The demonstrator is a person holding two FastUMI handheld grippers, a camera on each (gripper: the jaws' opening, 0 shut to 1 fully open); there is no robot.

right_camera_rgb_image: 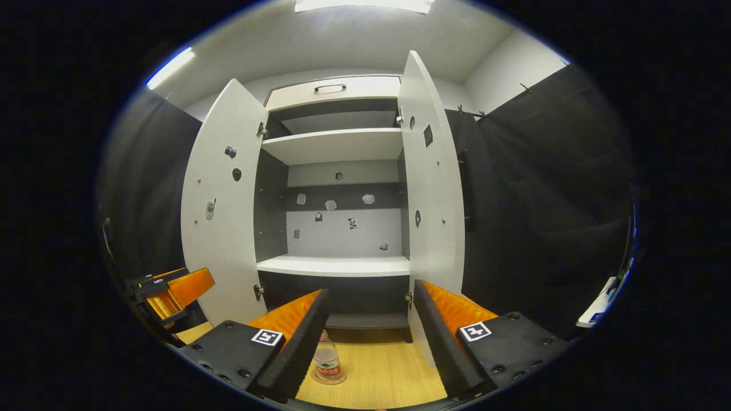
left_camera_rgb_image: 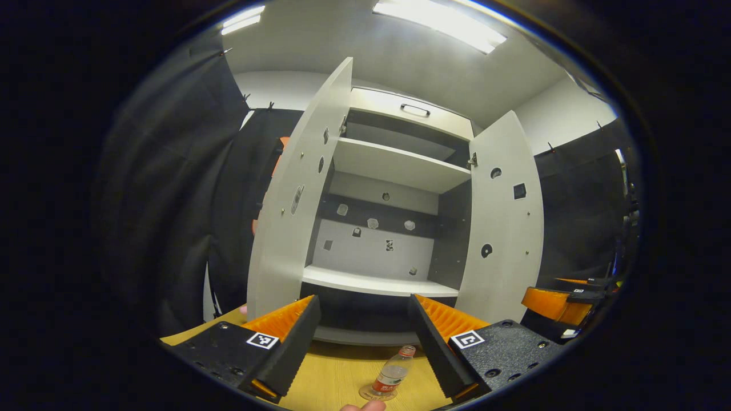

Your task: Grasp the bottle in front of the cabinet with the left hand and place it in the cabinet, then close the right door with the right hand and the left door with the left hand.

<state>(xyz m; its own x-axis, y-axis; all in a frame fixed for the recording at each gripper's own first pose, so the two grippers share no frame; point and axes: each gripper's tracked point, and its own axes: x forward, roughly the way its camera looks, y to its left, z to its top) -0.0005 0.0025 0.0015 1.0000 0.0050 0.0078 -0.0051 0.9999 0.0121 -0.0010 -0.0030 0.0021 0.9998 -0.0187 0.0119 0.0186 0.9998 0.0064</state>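
The first step is not yet begun: the bottle stands upright on the worktop before the open cabinet, so the left gripper, jaws released like those of the right gripper, must descend around it.
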